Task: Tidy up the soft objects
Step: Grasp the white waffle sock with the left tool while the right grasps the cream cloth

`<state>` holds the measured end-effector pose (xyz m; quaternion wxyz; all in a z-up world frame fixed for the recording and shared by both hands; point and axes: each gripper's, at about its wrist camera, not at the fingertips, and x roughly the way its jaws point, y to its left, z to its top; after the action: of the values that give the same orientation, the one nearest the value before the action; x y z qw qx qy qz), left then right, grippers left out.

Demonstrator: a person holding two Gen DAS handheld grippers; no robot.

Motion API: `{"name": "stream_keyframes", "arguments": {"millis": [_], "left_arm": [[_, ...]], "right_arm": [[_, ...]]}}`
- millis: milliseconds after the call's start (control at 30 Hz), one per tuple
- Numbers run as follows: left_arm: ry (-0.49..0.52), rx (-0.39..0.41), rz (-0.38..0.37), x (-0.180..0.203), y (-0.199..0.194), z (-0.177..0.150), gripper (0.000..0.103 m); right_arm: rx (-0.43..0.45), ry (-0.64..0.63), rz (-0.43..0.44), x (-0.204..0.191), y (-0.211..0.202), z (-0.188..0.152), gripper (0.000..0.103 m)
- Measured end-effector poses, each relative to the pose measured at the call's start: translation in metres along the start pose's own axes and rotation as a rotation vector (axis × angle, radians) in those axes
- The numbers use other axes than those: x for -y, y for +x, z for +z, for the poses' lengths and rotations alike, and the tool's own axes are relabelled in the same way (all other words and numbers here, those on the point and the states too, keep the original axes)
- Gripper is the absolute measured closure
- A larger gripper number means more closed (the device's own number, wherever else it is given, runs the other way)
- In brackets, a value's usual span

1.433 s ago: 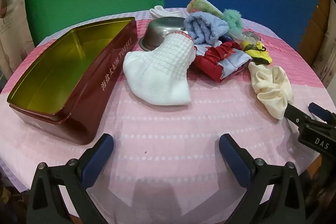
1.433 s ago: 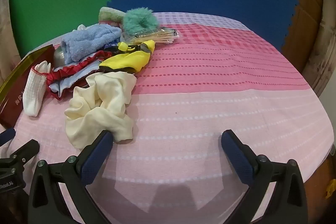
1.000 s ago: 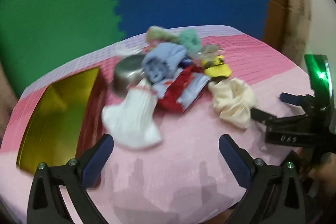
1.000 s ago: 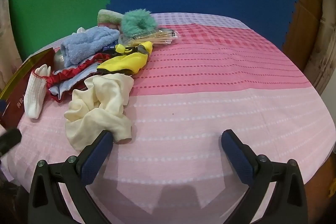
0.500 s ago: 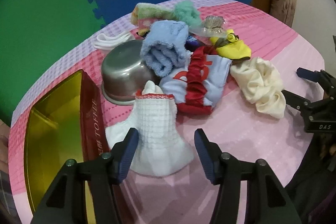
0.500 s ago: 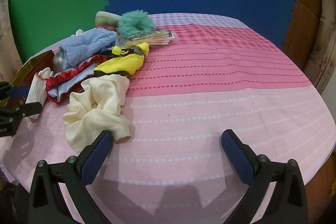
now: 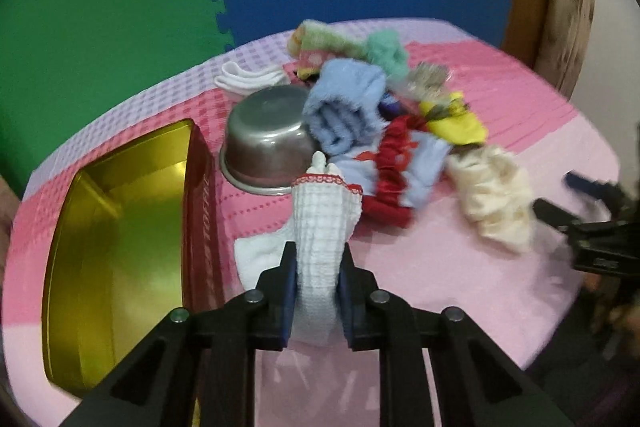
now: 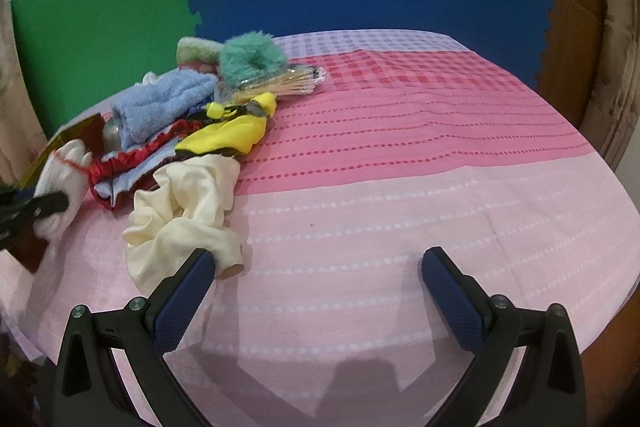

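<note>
My left gripper [image 7: 317, 289] is shut on a white sock [image 7: 320, 227] with a red-trimmed cuff, just right of the open gold-lined tin box [image 7: 120, 227]. The sock [image 8: 60, 171] and the left gripper [image 8: 36, 209] also show in the right wrist view at the far left. Behind the sock lies a pile: a blue towel roll [image 7: 344, 107], a red-and-blue garment [image 7: 404, 167], a yellow cloth [image 7: 456, 123], a cream scrunchie [image 7: 492, 199], a teal fluffy scrunchie [image 7: 386, 51]. My right gripper [image 8: 316, 283] is open and empty, its left finger beside the cream scrunchie [image 8: 188, 211].
An upturned steel bowl [image 7: 268, 143] sits between the tin and the towel. A white folded sock [image 7: 248, 79] lies behind it. A bag of cotton swabs [image 8: 288, 85] lies by the teal scrunchie [image 8: 252, 57]. The pink tablecloth [image 8: 420, 167] spreads to the right; foam mats stand behind.
My left gripper moved forward onto the white sock and closed on it. My right gripper stayed open and almost still.
</note>
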<state>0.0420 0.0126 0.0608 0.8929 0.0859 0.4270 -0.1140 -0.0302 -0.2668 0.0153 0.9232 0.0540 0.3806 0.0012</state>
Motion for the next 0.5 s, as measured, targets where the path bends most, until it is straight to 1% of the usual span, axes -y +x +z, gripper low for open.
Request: {"name": "stream_keyframes", "arguments": {"millis": [167,267,333,400,500], "left_arm": [[-0.119,0.068,-0.057,0.015,-0.046,-0.014,0.085],[-0.173,0.092,-0.078,0.019,-0.067,-0.024,0.085],[-0.192,0.100,-0.085,0.020,-0.079,-0.027,0.085],[-0.196,0.106,-0.075,0.021,-0.088,-0.030,0.085],[-0.207,0.125,-0.070,0.016,-0.102,-0.037,0.085]], "right_arm": [[0.026,0.010,0.038,0.002,-0.007,0.000,0.000],[0.039,-0.026,0.082,-0.005,-0.014,0.000,0.000],[0.027,-0.076,0.125,-0.017,-0.015,0.002,0.000],[-0.009,-0.114,0.178,-0.031,-0.011,0.004,0.000],[-0.049,-0.147,0.173,-0.043,0.001,0.009,0.000]]}}
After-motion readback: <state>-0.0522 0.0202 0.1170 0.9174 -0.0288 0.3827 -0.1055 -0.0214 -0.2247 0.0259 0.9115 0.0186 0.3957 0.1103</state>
